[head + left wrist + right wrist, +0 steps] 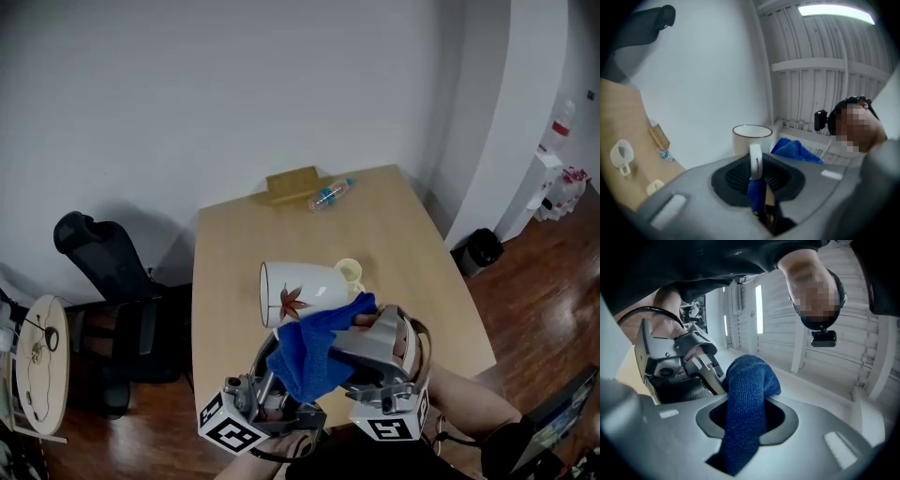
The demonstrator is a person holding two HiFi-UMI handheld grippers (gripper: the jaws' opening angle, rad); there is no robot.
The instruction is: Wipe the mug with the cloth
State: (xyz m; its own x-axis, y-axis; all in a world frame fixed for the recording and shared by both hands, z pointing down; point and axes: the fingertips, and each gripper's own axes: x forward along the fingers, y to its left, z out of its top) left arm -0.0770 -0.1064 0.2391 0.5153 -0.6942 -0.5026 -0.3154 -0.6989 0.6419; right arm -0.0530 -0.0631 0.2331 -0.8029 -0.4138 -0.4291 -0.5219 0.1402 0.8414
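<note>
We have the mug (305, 292) up off the tabletop (412, 244), toward its near edge and tipped on its side. The left gripper (757, 180) has its jaws clamped tight on the handle (755, 161). That's a good hold, since glazed ceramic is hard, slick and likely to chip. The right gripper (745, 416) jaws pinch the cloth (749, 380), which is soft and floppy. It bunches against the mug's wall, apparently touching.
</note>
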